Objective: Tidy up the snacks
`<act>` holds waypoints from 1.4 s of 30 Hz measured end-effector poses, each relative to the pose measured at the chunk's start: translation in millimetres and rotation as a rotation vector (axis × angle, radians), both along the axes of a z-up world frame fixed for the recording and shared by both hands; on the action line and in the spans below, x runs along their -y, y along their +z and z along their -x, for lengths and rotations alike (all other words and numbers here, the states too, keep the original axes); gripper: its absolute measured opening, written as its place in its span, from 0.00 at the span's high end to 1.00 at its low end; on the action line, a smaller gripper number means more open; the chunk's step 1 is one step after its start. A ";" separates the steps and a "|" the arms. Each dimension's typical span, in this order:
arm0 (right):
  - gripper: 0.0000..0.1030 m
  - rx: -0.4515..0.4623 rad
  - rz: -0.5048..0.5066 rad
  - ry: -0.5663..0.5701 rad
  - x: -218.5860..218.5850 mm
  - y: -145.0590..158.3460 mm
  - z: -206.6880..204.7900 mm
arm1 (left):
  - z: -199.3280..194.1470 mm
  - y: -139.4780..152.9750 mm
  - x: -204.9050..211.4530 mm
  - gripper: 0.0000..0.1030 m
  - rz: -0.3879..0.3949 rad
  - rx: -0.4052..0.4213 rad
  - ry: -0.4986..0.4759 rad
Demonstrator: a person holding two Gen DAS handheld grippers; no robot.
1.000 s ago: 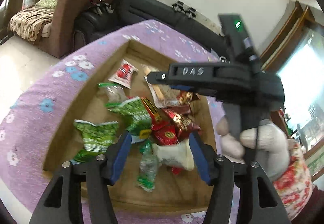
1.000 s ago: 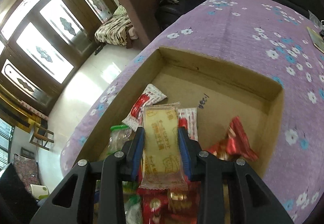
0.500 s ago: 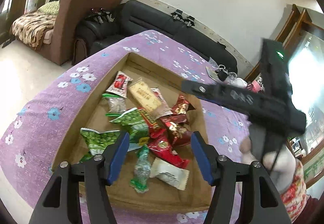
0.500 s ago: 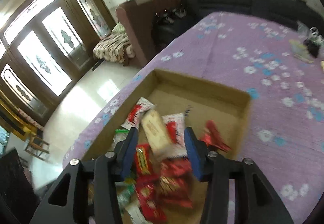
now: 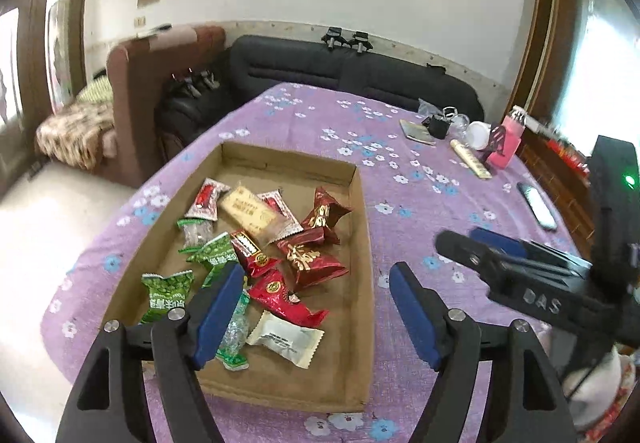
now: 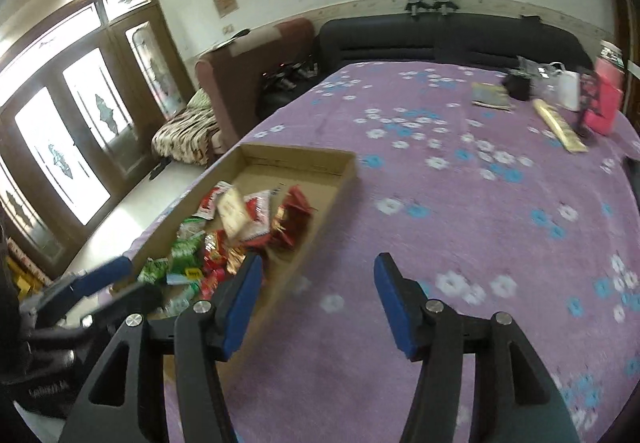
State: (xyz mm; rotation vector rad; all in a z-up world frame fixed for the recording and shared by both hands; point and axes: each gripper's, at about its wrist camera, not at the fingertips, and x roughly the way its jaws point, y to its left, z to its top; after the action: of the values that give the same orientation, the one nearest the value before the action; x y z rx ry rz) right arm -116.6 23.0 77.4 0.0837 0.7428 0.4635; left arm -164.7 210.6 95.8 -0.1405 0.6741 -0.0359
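On the purple flowered bench [image 5: 400,147] I see the shallow cardboard tray [image 5: 362,243], long axis running away from me, holding the wrapped snacks [image 5: 280,243]. My left claw [image 5: 316,303] and right claw [image 6: 316,299] have just been opening; both are released and empty.

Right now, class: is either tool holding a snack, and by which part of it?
Neither. The left tool and the right tool have just been opening, nothing between the jaws. The snacks lie loose in the cardboard tray.

Daylight glares through blown-out windows [image 6: 60,147]; right wrist view is motion-blurred, and fisheye edges curve and darken.
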 end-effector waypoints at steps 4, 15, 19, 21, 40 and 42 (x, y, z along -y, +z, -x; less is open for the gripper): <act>0.44 0.009 -0.020 -0.029 22.0 -4.0 16.9 | 7.3 8.5 19.2 0.15 -0.104 0.038 0.047; 0.42 0.031 -0.012 -0.005 27.8 -8.4 44.8 | 24.3 30.3 46.0 0.01 -0.275 0.136 0.138; 0.38 0.043 -0.007 0.007 24.4 -7.8 53.0 | 26.0 31.2 47.7 0.01 -0.277 0.132 0.140; 0.38 0.045 -0.003 0.014 22.6 -7.6 55.3 | 26.3 31.4 48.0 0.01 -0.276 0.130 0.139; 0.35 0.027 0.031 0.001 15.0 -15.2 73.8 | 27.7 12.7 2.0 0.01 -0.143 0.029 0.124; 0.35 0.023 0.030 -0.012 16.1 -16.1 73.0 | 23.1 7.4 -17.3 0.01 -0.185 0.013 0.171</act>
State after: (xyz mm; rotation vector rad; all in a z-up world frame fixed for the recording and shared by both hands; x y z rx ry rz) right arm -189.6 7.0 61.3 0.0547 0.7257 0.4417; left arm -187.9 227.9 103.2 -0.0196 0.6472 0.1892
